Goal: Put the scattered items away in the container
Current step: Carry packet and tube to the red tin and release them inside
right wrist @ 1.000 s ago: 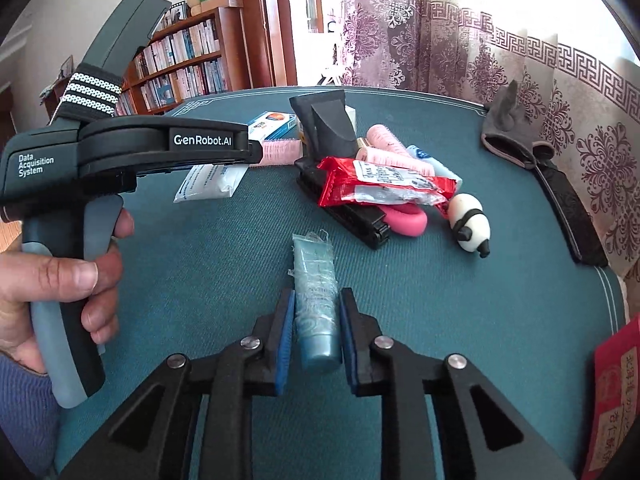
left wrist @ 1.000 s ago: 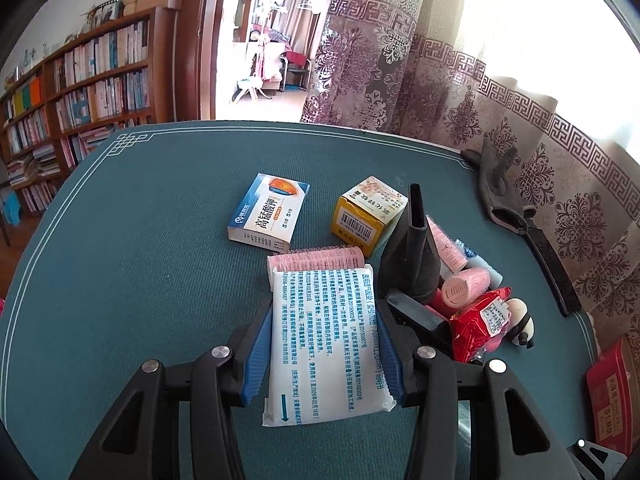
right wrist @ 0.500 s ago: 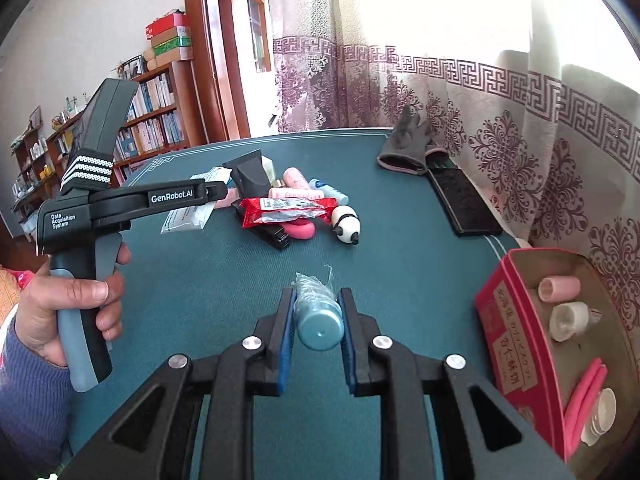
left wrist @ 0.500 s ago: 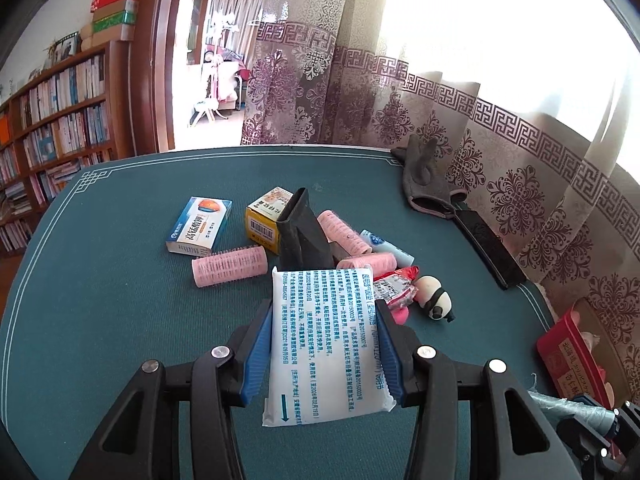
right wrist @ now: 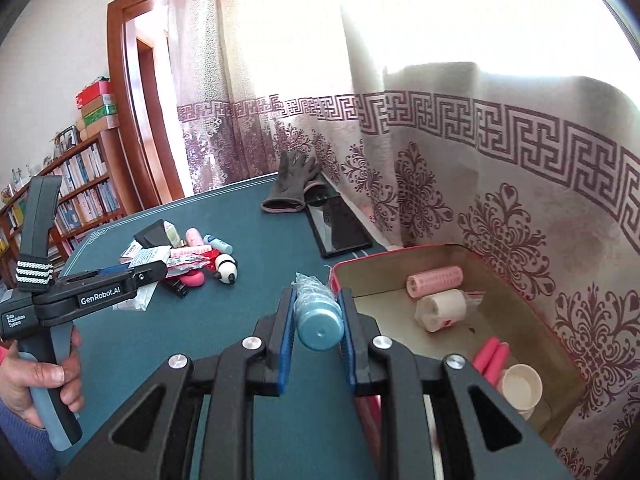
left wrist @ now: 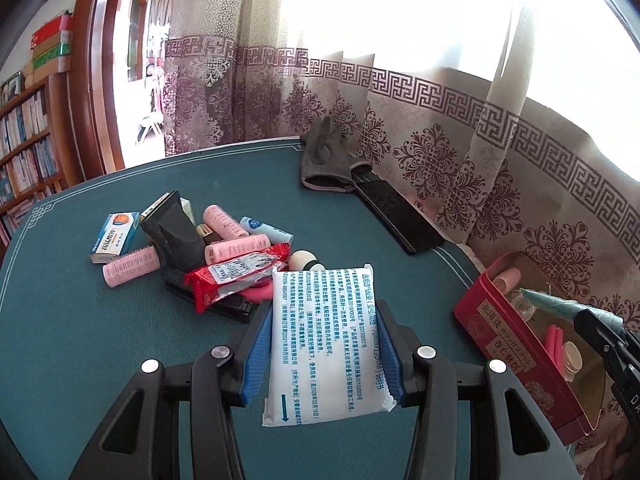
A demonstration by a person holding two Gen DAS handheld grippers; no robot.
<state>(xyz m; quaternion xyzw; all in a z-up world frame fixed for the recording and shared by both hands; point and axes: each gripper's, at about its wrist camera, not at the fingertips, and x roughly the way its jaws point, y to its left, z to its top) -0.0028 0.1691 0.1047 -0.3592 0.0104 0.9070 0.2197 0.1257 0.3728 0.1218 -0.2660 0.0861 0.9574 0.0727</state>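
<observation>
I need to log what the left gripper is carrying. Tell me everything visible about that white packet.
The white packet is a flat, soft-looking plastic pouch, sealed at its edges and printed with blue text and a small blue arrow. It is clamped by its long sides between the left gripper's blue pads, held above the green table, touching nothing else visible.

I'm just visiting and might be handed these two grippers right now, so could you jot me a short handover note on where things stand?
Left gripper: shut on the white printed packet, held above the table.
Right gripper: shut on the teal tube, at the near rim of the red tin.
Done: the tin holds a pink hair roller, a white roll, pink sticks and a small white cup.
Left: drop in the tube, then the packet, then clear the pile: red snack wrapper, black nozzle, pink rollers, blue-and-white box, panda figure.
</observation>
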